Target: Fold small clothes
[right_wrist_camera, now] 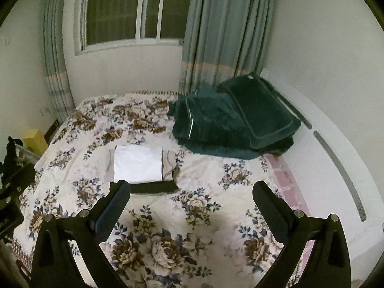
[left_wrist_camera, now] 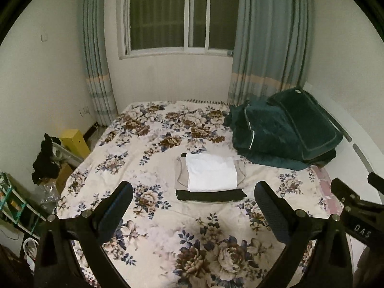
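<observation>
A small stack of folded clothes lies in the middle of the floral bed: a white piece [left_wrist_camera: 211, 172] on top, a beige piece [left_wrist_camera: 181, 175] under it, a black piece [left_wrist_camera: 211, 195] at the bottom front. The stack also shows in the right wrist view, with the white piece [right_wrist_camera: 137, 165] on top. My left gripper [left_wrist_camera: 193, 187] is open and empty, held above the bed in front of the stack. My right gripper [right_wrist_camera: 190, 187] is open and empty, to the right of the stack. Its body shows at the right edge of the left wrist view [left_wrist_camera: 355, 201].
The floral bedspread [left_wrist_camera: 153, 230] covers the bed. A dark green quilt and pillow [left_wrist_camera: 283, 132] lie at the far right. A white headboard [right_wrist_camera: 336, 144] runs along the right. Left of the bed are a yellow box [left_wrist_camera: 74, 141], dark cloth [left_wrist_camera: 45, 160] and shelves.
</observation>
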A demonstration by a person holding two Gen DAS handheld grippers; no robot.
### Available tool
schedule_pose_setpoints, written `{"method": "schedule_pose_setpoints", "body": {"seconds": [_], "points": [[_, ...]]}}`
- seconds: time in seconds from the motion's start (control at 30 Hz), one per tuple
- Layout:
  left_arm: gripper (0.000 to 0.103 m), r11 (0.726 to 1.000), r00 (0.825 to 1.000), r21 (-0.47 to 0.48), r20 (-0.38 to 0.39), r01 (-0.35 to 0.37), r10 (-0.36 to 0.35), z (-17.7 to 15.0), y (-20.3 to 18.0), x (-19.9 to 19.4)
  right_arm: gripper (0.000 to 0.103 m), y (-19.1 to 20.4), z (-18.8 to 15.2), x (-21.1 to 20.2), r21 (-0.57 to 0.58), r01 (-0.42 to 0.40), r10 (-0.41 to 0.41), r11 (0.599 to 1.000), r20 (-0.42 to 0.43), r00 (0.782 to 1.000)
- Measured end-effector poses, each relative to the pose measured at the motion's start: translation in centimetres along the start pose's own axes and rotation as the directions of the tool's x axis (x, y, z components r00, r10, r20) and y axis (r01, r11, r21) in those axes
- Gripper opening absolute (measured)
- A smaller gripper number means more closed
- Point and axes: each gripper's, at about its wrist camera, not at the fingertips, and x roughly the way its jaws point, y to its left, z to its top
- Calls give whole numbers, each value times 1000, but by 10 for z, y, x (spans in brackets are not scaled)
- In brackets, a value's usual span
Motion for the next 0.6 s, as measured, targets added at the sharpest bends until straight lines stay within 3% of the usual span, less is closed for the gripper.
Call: {"method": "schedule_pose_setpoints", "body": {"seconds": [0.27,0.6], "points": [[103,1000,999,5,43,6,-6,-11,0,-46,103,-11,-7,-65,-4,-37,37,999,58,998],[103,1000,997,3,74,-6,6,-24,-4,-71,103,-17,-17,-93,-10,-68,68,998,78,995]]}}
